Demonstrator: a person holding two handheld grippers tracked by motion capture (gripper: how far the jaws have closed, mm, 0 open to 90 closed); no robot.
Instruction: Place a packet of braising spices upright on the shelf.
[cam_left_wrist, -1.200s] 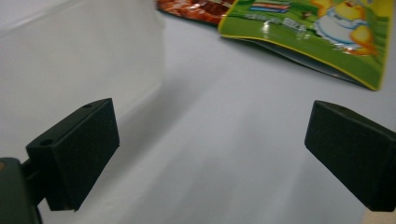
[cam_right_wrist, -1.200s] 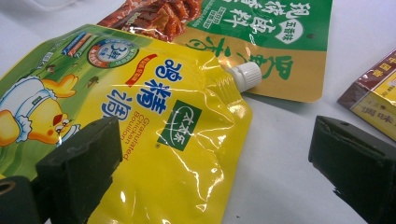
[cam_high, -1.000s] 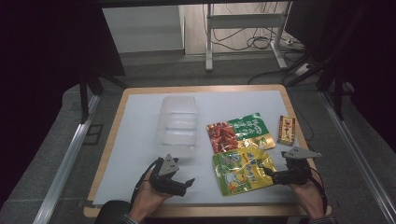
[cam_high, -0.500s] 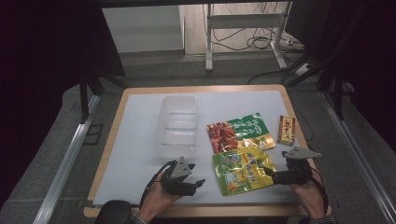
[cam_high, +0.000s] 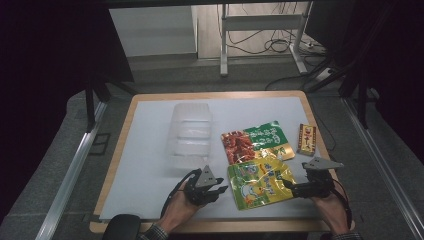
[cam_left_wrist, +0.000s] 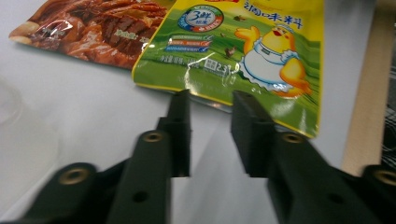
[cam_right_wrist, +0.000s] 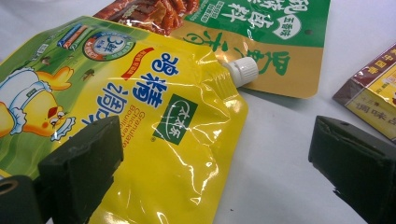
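yellow-green seasoning pouch (cam_high: 261, 183): flat on white mat (cam_high: 150, 150), just below red-green snack pouch (cam_high: 255, 141) | left gripper (cam_high: 216, 190): jaws just closing, narrow gap, nothing between, just left of seasoning pouch | right gripper (cam_high: 290, 186): jaws wide apart at pouch's right edge, gripping nothing

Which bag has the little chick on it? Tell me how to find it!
Look at the white mat on the wooden table, then at the cluster of packets on its right half. The chick pouch is the one nearest the person, lying between the two grippers. It is yellow and green with a white screw cap, unlike the red-and-green bag behind it.
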